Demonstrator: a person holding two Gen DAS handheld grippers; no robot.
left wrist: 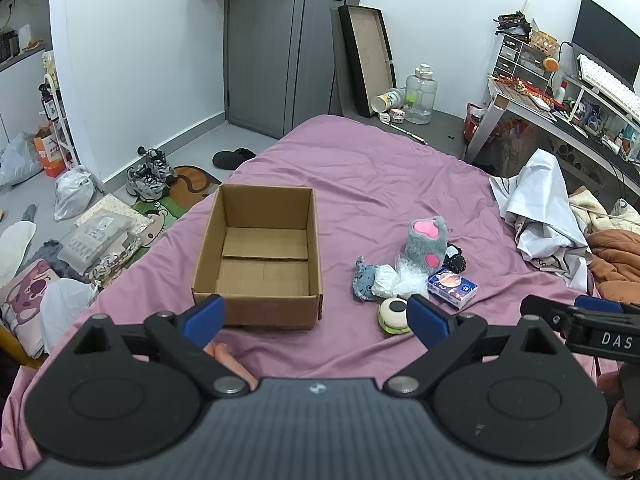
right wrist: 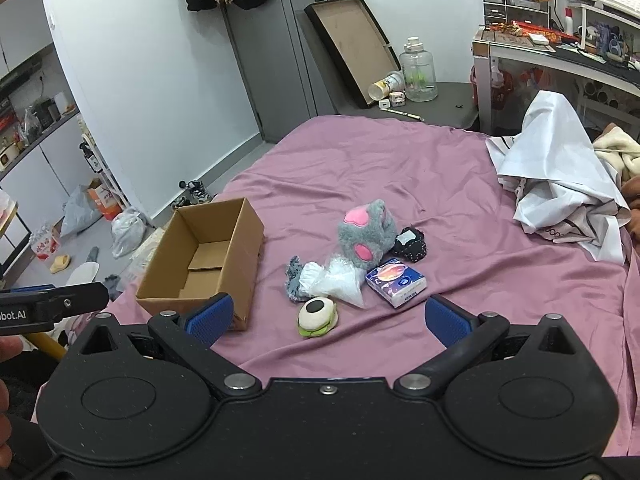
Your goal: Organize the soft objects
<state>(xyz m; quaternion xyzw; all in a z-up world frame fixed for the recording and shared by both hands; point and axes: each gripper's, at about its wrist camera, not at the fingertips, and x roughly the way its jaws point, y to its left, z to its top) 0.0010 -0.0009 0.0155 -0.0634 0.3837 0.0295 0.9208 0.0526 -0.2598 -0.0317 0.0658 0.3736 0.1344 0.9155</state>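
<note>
Clearly nothing is packed yet: the box [left wrist: 258,258] sits empty on the bed [left wrist: 380,168], and the soft things lie in a heap just to its right. The nearest is the round toy [right wrist: 318,316], near side of the heap, apart from the tissue pack [right wrist: 395,282]; I would start there, coming down over it and closing gently so it squashes rather than pops out. The grey plush [right wrist: 364,234] stands at the far side. The right gripper [right wrist: 328,320] has its jaws spread wide and holds nothing; the left gripper [left wrist: 316,320] is likewise spread and free, hovering near the box.
</note>
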